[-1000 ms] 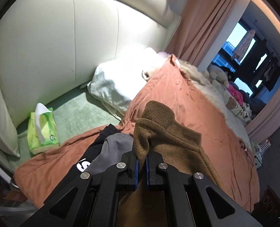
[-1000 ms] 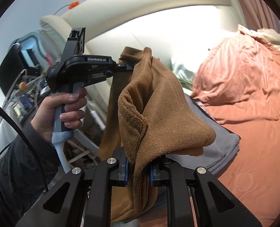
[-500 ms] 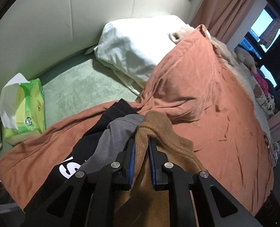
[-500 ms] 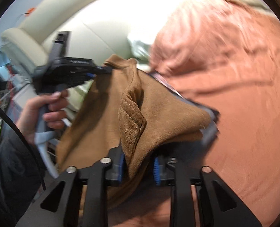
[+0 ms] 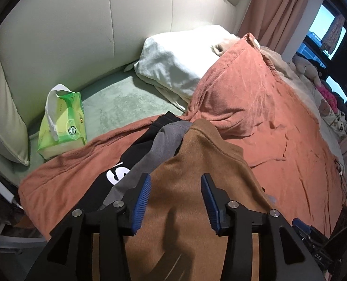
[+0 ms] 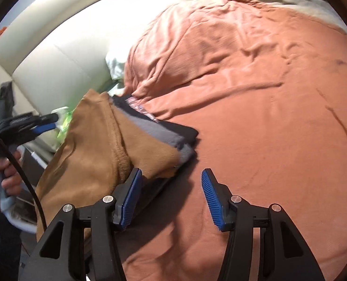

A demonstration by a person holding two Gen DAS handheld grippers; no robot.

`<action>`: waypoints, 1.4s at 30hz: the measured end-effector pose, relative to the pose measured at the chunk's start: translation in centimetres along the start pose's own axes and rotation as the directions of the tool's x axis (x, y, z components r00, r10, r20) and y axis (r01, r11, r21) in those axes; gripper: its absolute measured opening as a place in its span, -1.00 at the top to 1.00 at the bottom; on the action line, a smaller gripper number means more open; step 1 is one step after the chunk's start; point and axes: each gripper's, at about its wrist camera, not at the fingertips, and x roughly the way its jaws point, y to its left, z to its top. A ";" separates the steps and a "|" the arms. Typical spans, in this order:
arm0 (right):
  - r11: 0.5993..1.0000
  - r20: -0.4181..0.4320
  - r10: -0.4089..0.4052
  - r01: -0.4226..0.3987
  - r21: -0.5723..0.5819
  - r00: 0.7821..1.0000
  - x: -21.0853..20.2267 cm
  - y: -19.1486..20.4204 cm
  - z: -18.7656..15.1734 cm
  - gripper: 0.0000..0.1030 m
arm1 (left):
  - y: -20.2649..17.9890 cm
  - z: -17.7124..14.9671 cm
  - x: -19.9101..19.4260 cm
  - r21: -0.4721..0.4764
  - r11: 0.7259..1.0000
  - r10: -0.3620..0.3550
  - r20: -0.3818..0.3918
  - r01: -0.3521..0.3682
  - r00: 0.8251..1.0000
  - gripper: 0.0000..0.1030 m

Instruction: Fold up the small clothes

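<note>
— Where's the brown fleece garment (image 5: 197, 175) right now?

— On top of the stack at the near edge of the bed. It lies over a folded grey garment (image 5: 166, 138), and that one sits on a black garment with white lettering (image 5: 126, 164). All three rest on the rumpled salmon-pink blanket (image 5: 278, 128). One part of the brown piece hangs down over the side of the bed.

— Is either tool gripping it?

— No. The left gripper (image 5: 175, 199) hovers above the brown cloth with its jaws opening; the fabric lies under the gap, and the blue ribbed pads (image 5: 142, 199) don't press on it. The right gripper (image 6: 171, 196) has its jaws opening too. The corner of the brown garment lies just by its left pad, and mostly bare blanket shows between the two.

— Can you see the person?

— Only a hand (image 6: 2, 175) and a dark sleeve, at the left edge of the right wrist view, wrapped round the handle of the left tool.

— What else is on the bed?

— A green pack of tissues (image 5: 61, 126) on the pale green sheet (image 5: 126, 98) near the cream padded headboard (image 5: 79, 35), with a white pillow (image 5: 180, 63) just beside the blanket's raised edge.
</note>
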 end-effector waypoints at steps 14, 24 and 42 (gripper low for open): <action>0.997 0.006 0.071 -0.071 -0.018 0.997 -9.0 1.2 -1.6 -0.40 | -4.4 -6.0 -6.1 0.041 0.998 -0.039 0.035 0.038 0.999 -0.45; 0.994 0.083 -0.020 0.029 -0.106 0.996 -19.3 1.0 -5.1 -1.00 | -10.1 -12.6 -11.1 0.082 0.995 -0.073 0.122 0.063 0.990 -0.99; 0.993 0.207 -0.028 0.051 -0.106 0.978 -35.3 -0.2 -13.5 -1.00 | -16.5 -24.0 -19.7 0.156 0.984 -0.112 0.162 0.086 0.981 -0.99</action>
